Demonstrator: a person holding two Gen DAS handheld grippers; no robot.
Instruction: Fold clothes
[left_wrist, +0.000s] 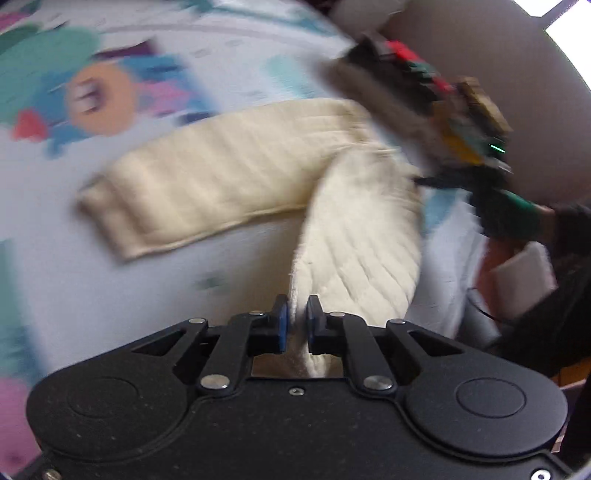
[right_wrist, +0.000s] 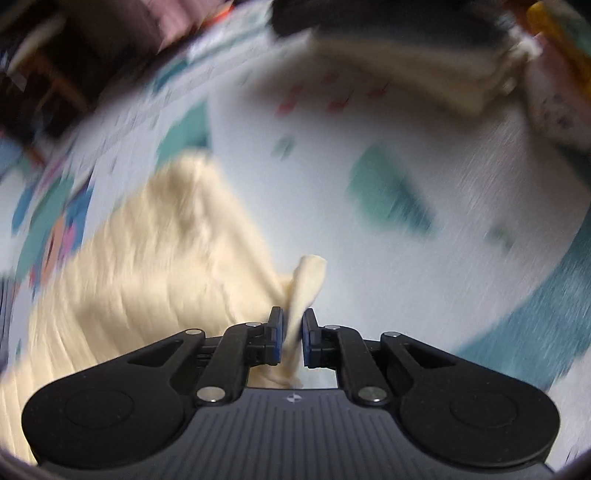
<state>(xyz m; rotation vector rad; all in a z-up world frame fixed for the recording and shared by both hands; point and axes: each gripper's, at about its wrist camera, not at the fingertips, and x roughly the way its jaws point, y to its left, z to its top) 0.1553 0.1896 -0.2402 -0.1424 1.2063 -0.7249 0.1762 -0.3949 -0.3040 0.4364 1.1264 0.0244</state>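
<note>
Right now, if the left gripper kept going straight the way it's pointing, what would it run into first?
The left gripper is already shut on the cream garment, so that fabric comes first. Beyond it, probably the long cream sleeve lying on the patterned mat; blur makes depth uncertain.

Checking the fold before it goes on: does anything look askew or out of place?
Nothing is damaged. The cream garment is not flat: one sleeve lies across the printed mat while both the left gripper and right gripper pinch bunched fabric.
</note>
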